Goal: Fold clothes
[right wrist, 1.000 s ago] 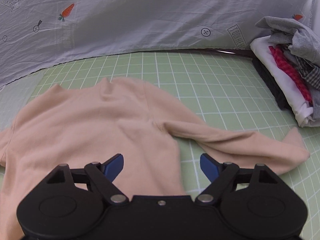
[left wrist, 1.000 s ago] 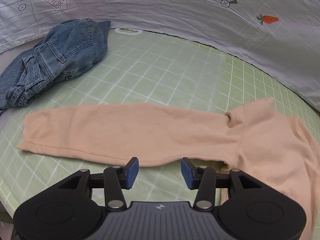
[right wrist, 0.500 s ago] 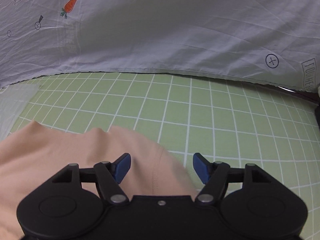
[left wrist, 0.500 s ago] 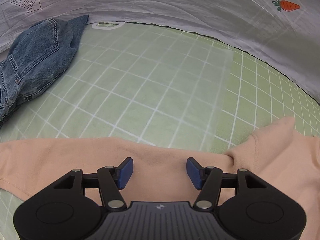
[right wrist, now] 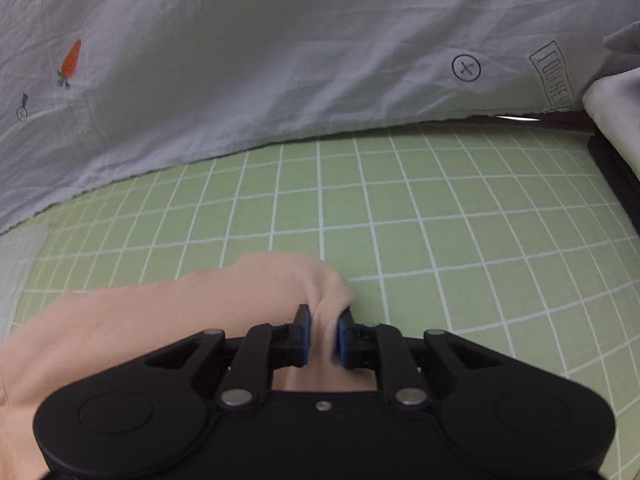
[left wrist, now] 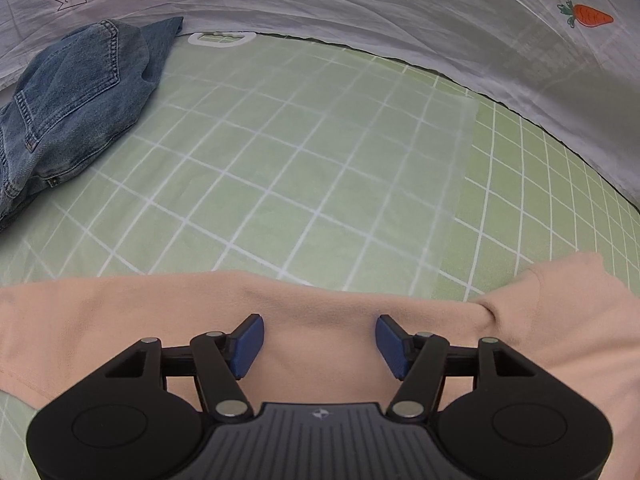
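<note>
The left hand-held gripper [left wrist: 318, 340] hangs low over the long sleeve of the peach top [left wrist: 120, 320], its blue pads [left wrist: 248, 340] set wide apart with the fabric lying flat between and beneath them; whether the pads touch the cloth cannot be told. The sleeve runs across the near part of the left wrist view from the left edge to the right, where it meets the body of the garment at a small crease near the shoulder. The top lies on the green gridded mat [left wrist: 320, 160] that covers the tabletop. A paler translucent sheet [left wrist: 440, 200] overlies the left and middle part of the mat, its edge running near to far right of centre. A crumpled pair of blue jeans [left wrist: 72, 100] sits at the far left, well apart from the sleeve. Behind the mat hangs a pale grey printed cloth [left wrist: 360, 12] with a carrot motif and a "look here" arrow.

In the right wrist view, the right hand-held gripper [right wrist: 323, 336] is closed narrow on a raised fold of the peach top [right wrist: 160, 320], the cloth pinched between its pads [right wrist: 303, 336] and bunched up just beyond them. The rest of the garment spreads to the near left. At the far right edge, a stack of light-coloured fabric [right wrist: 612, 96] rests on something dark.
</note>
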{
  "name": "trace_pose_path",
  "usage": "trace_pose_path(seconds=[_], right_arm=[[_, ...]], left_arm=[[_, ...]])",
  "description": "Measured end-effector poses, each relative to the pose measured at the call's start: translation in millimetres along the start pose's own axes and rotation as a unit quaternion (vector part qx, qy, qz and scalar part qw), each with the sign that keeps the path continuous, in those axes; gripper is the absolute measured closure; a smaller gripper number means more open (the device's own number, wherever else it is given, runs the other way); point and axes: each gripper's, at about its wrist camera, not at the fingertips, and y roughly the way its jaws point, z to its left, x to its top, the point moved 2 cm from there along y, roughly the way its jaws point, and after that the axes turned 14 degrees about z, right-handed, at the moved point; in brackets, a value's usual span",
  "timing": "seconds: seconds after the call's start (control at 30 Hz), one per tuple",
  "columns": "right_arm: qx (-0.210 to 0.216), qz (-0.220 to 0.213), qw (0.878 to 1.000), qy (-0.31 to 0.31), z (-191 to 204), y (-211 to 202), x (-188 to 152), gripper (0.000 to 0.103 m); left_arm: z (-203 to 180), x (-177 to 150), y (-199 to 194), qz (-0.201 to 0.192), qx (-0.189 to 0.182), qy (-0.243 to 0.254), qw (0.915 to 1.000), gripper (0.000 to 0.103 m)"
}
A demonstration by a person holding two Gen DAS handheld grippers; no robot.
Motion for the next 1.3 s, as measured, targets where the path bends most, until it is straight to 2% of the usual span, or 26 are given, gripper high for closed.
trace_pose_path(seconds=[0.07, 0.13, 0.2, 0.3, 0.47, 0.57, 0.7, 0.9, 1.0, 1.07, 1.1, 1.17, 1.2, 1.23, 1.3], right_arm=[[-0.027, -0.005, 0.999, -0.021, 13, -2, 0, 0.081], [-0.037, -0.030, 0.998, -0.036, 30, -10, 4, 0.058], [-0.028, -0.052, 0.997, -0.053, 50, -14, 9, 0.053], [0.012, -0.052, 0.996, -0.075, 81, -13, 22, 0.053], [0.114, -0.014, 0.991, -0.071, 132, 9, 34, 0.053], [0.145, 0.003, 0.986, -0.081, 159, 19, 35, 0.054], [0.179, 0.024, 0.981, -0.075, 178, 26, 35, 0.052], [0.208, 0.033, 0.975, -0.072, 187, 24, 35, 0.046], [0.209, 0.038, 0.974, -0.073, 190, 24, 34, 0.046], [0.207, 0.041, 0.974, -0.083, 193, 25, 32, 0.050], [0.207, 0.043, 0.973, -0.090, 194, 26, 31, 0.058], [0.210, 0.050, 0.971, -0.106, 198, 28, 28, 0.079], [0.207, 0.048, 0.970, -0.117, 199, 27, 28, 0.096], [0.204, 0.046, 0.969, -0.128, 201, 27, 28, 0.099], [0.206, 0.031, 0.968, -0.141, 201, 23, 30, 0.100]], left_arm=[[0, 0, 0, 0.001, -0.001, -0.003, 1.0000, 0.040], [2, 0, -1, 0.001, -0.006, -0.010, 0.9999, 0.039], [3, 1, -1, 0.002, -0.012, -0.018, 0.9998, 0.037], [7, 6, -1, 0.015, -0.020, -0.056, 0.9981, 0.037], [20, 9, -1, 0.047, -0.021, -0.126, 0.9907, 0.037], [30, 6, 0, 0.055, -0.009, -0.154, 0.9864, 0.037], [32, 3, 0, 0.050, -0.003, -0.155, 0.9867, 0.037], [26, 4, 0, 0.046, 0.013, -0.141, 0.9889, 0.027], [24, 3, 0, 0.044, 0.018, -0.135, 0.9897, 0.023], [23, 3, 1, 0.043, 0.020, -0.132, 0.9900, 0.021], [23, 3, 2, 0.043, 0.021, -0.132, 0.9901, 0.020], [22, 3, 3, 0.043, 0.021, -0.132, 0.9901, 0.019], [23, 3, 3, 0.043, 0.021, -0.132, 0.9900, 0.019], [23, 3, 3, 0.043, 0.021, -0.133, 0.9900, 0.019], [24, 3, 3, 0.042, 0.017, -0.137, 0.9896, 0.019]])
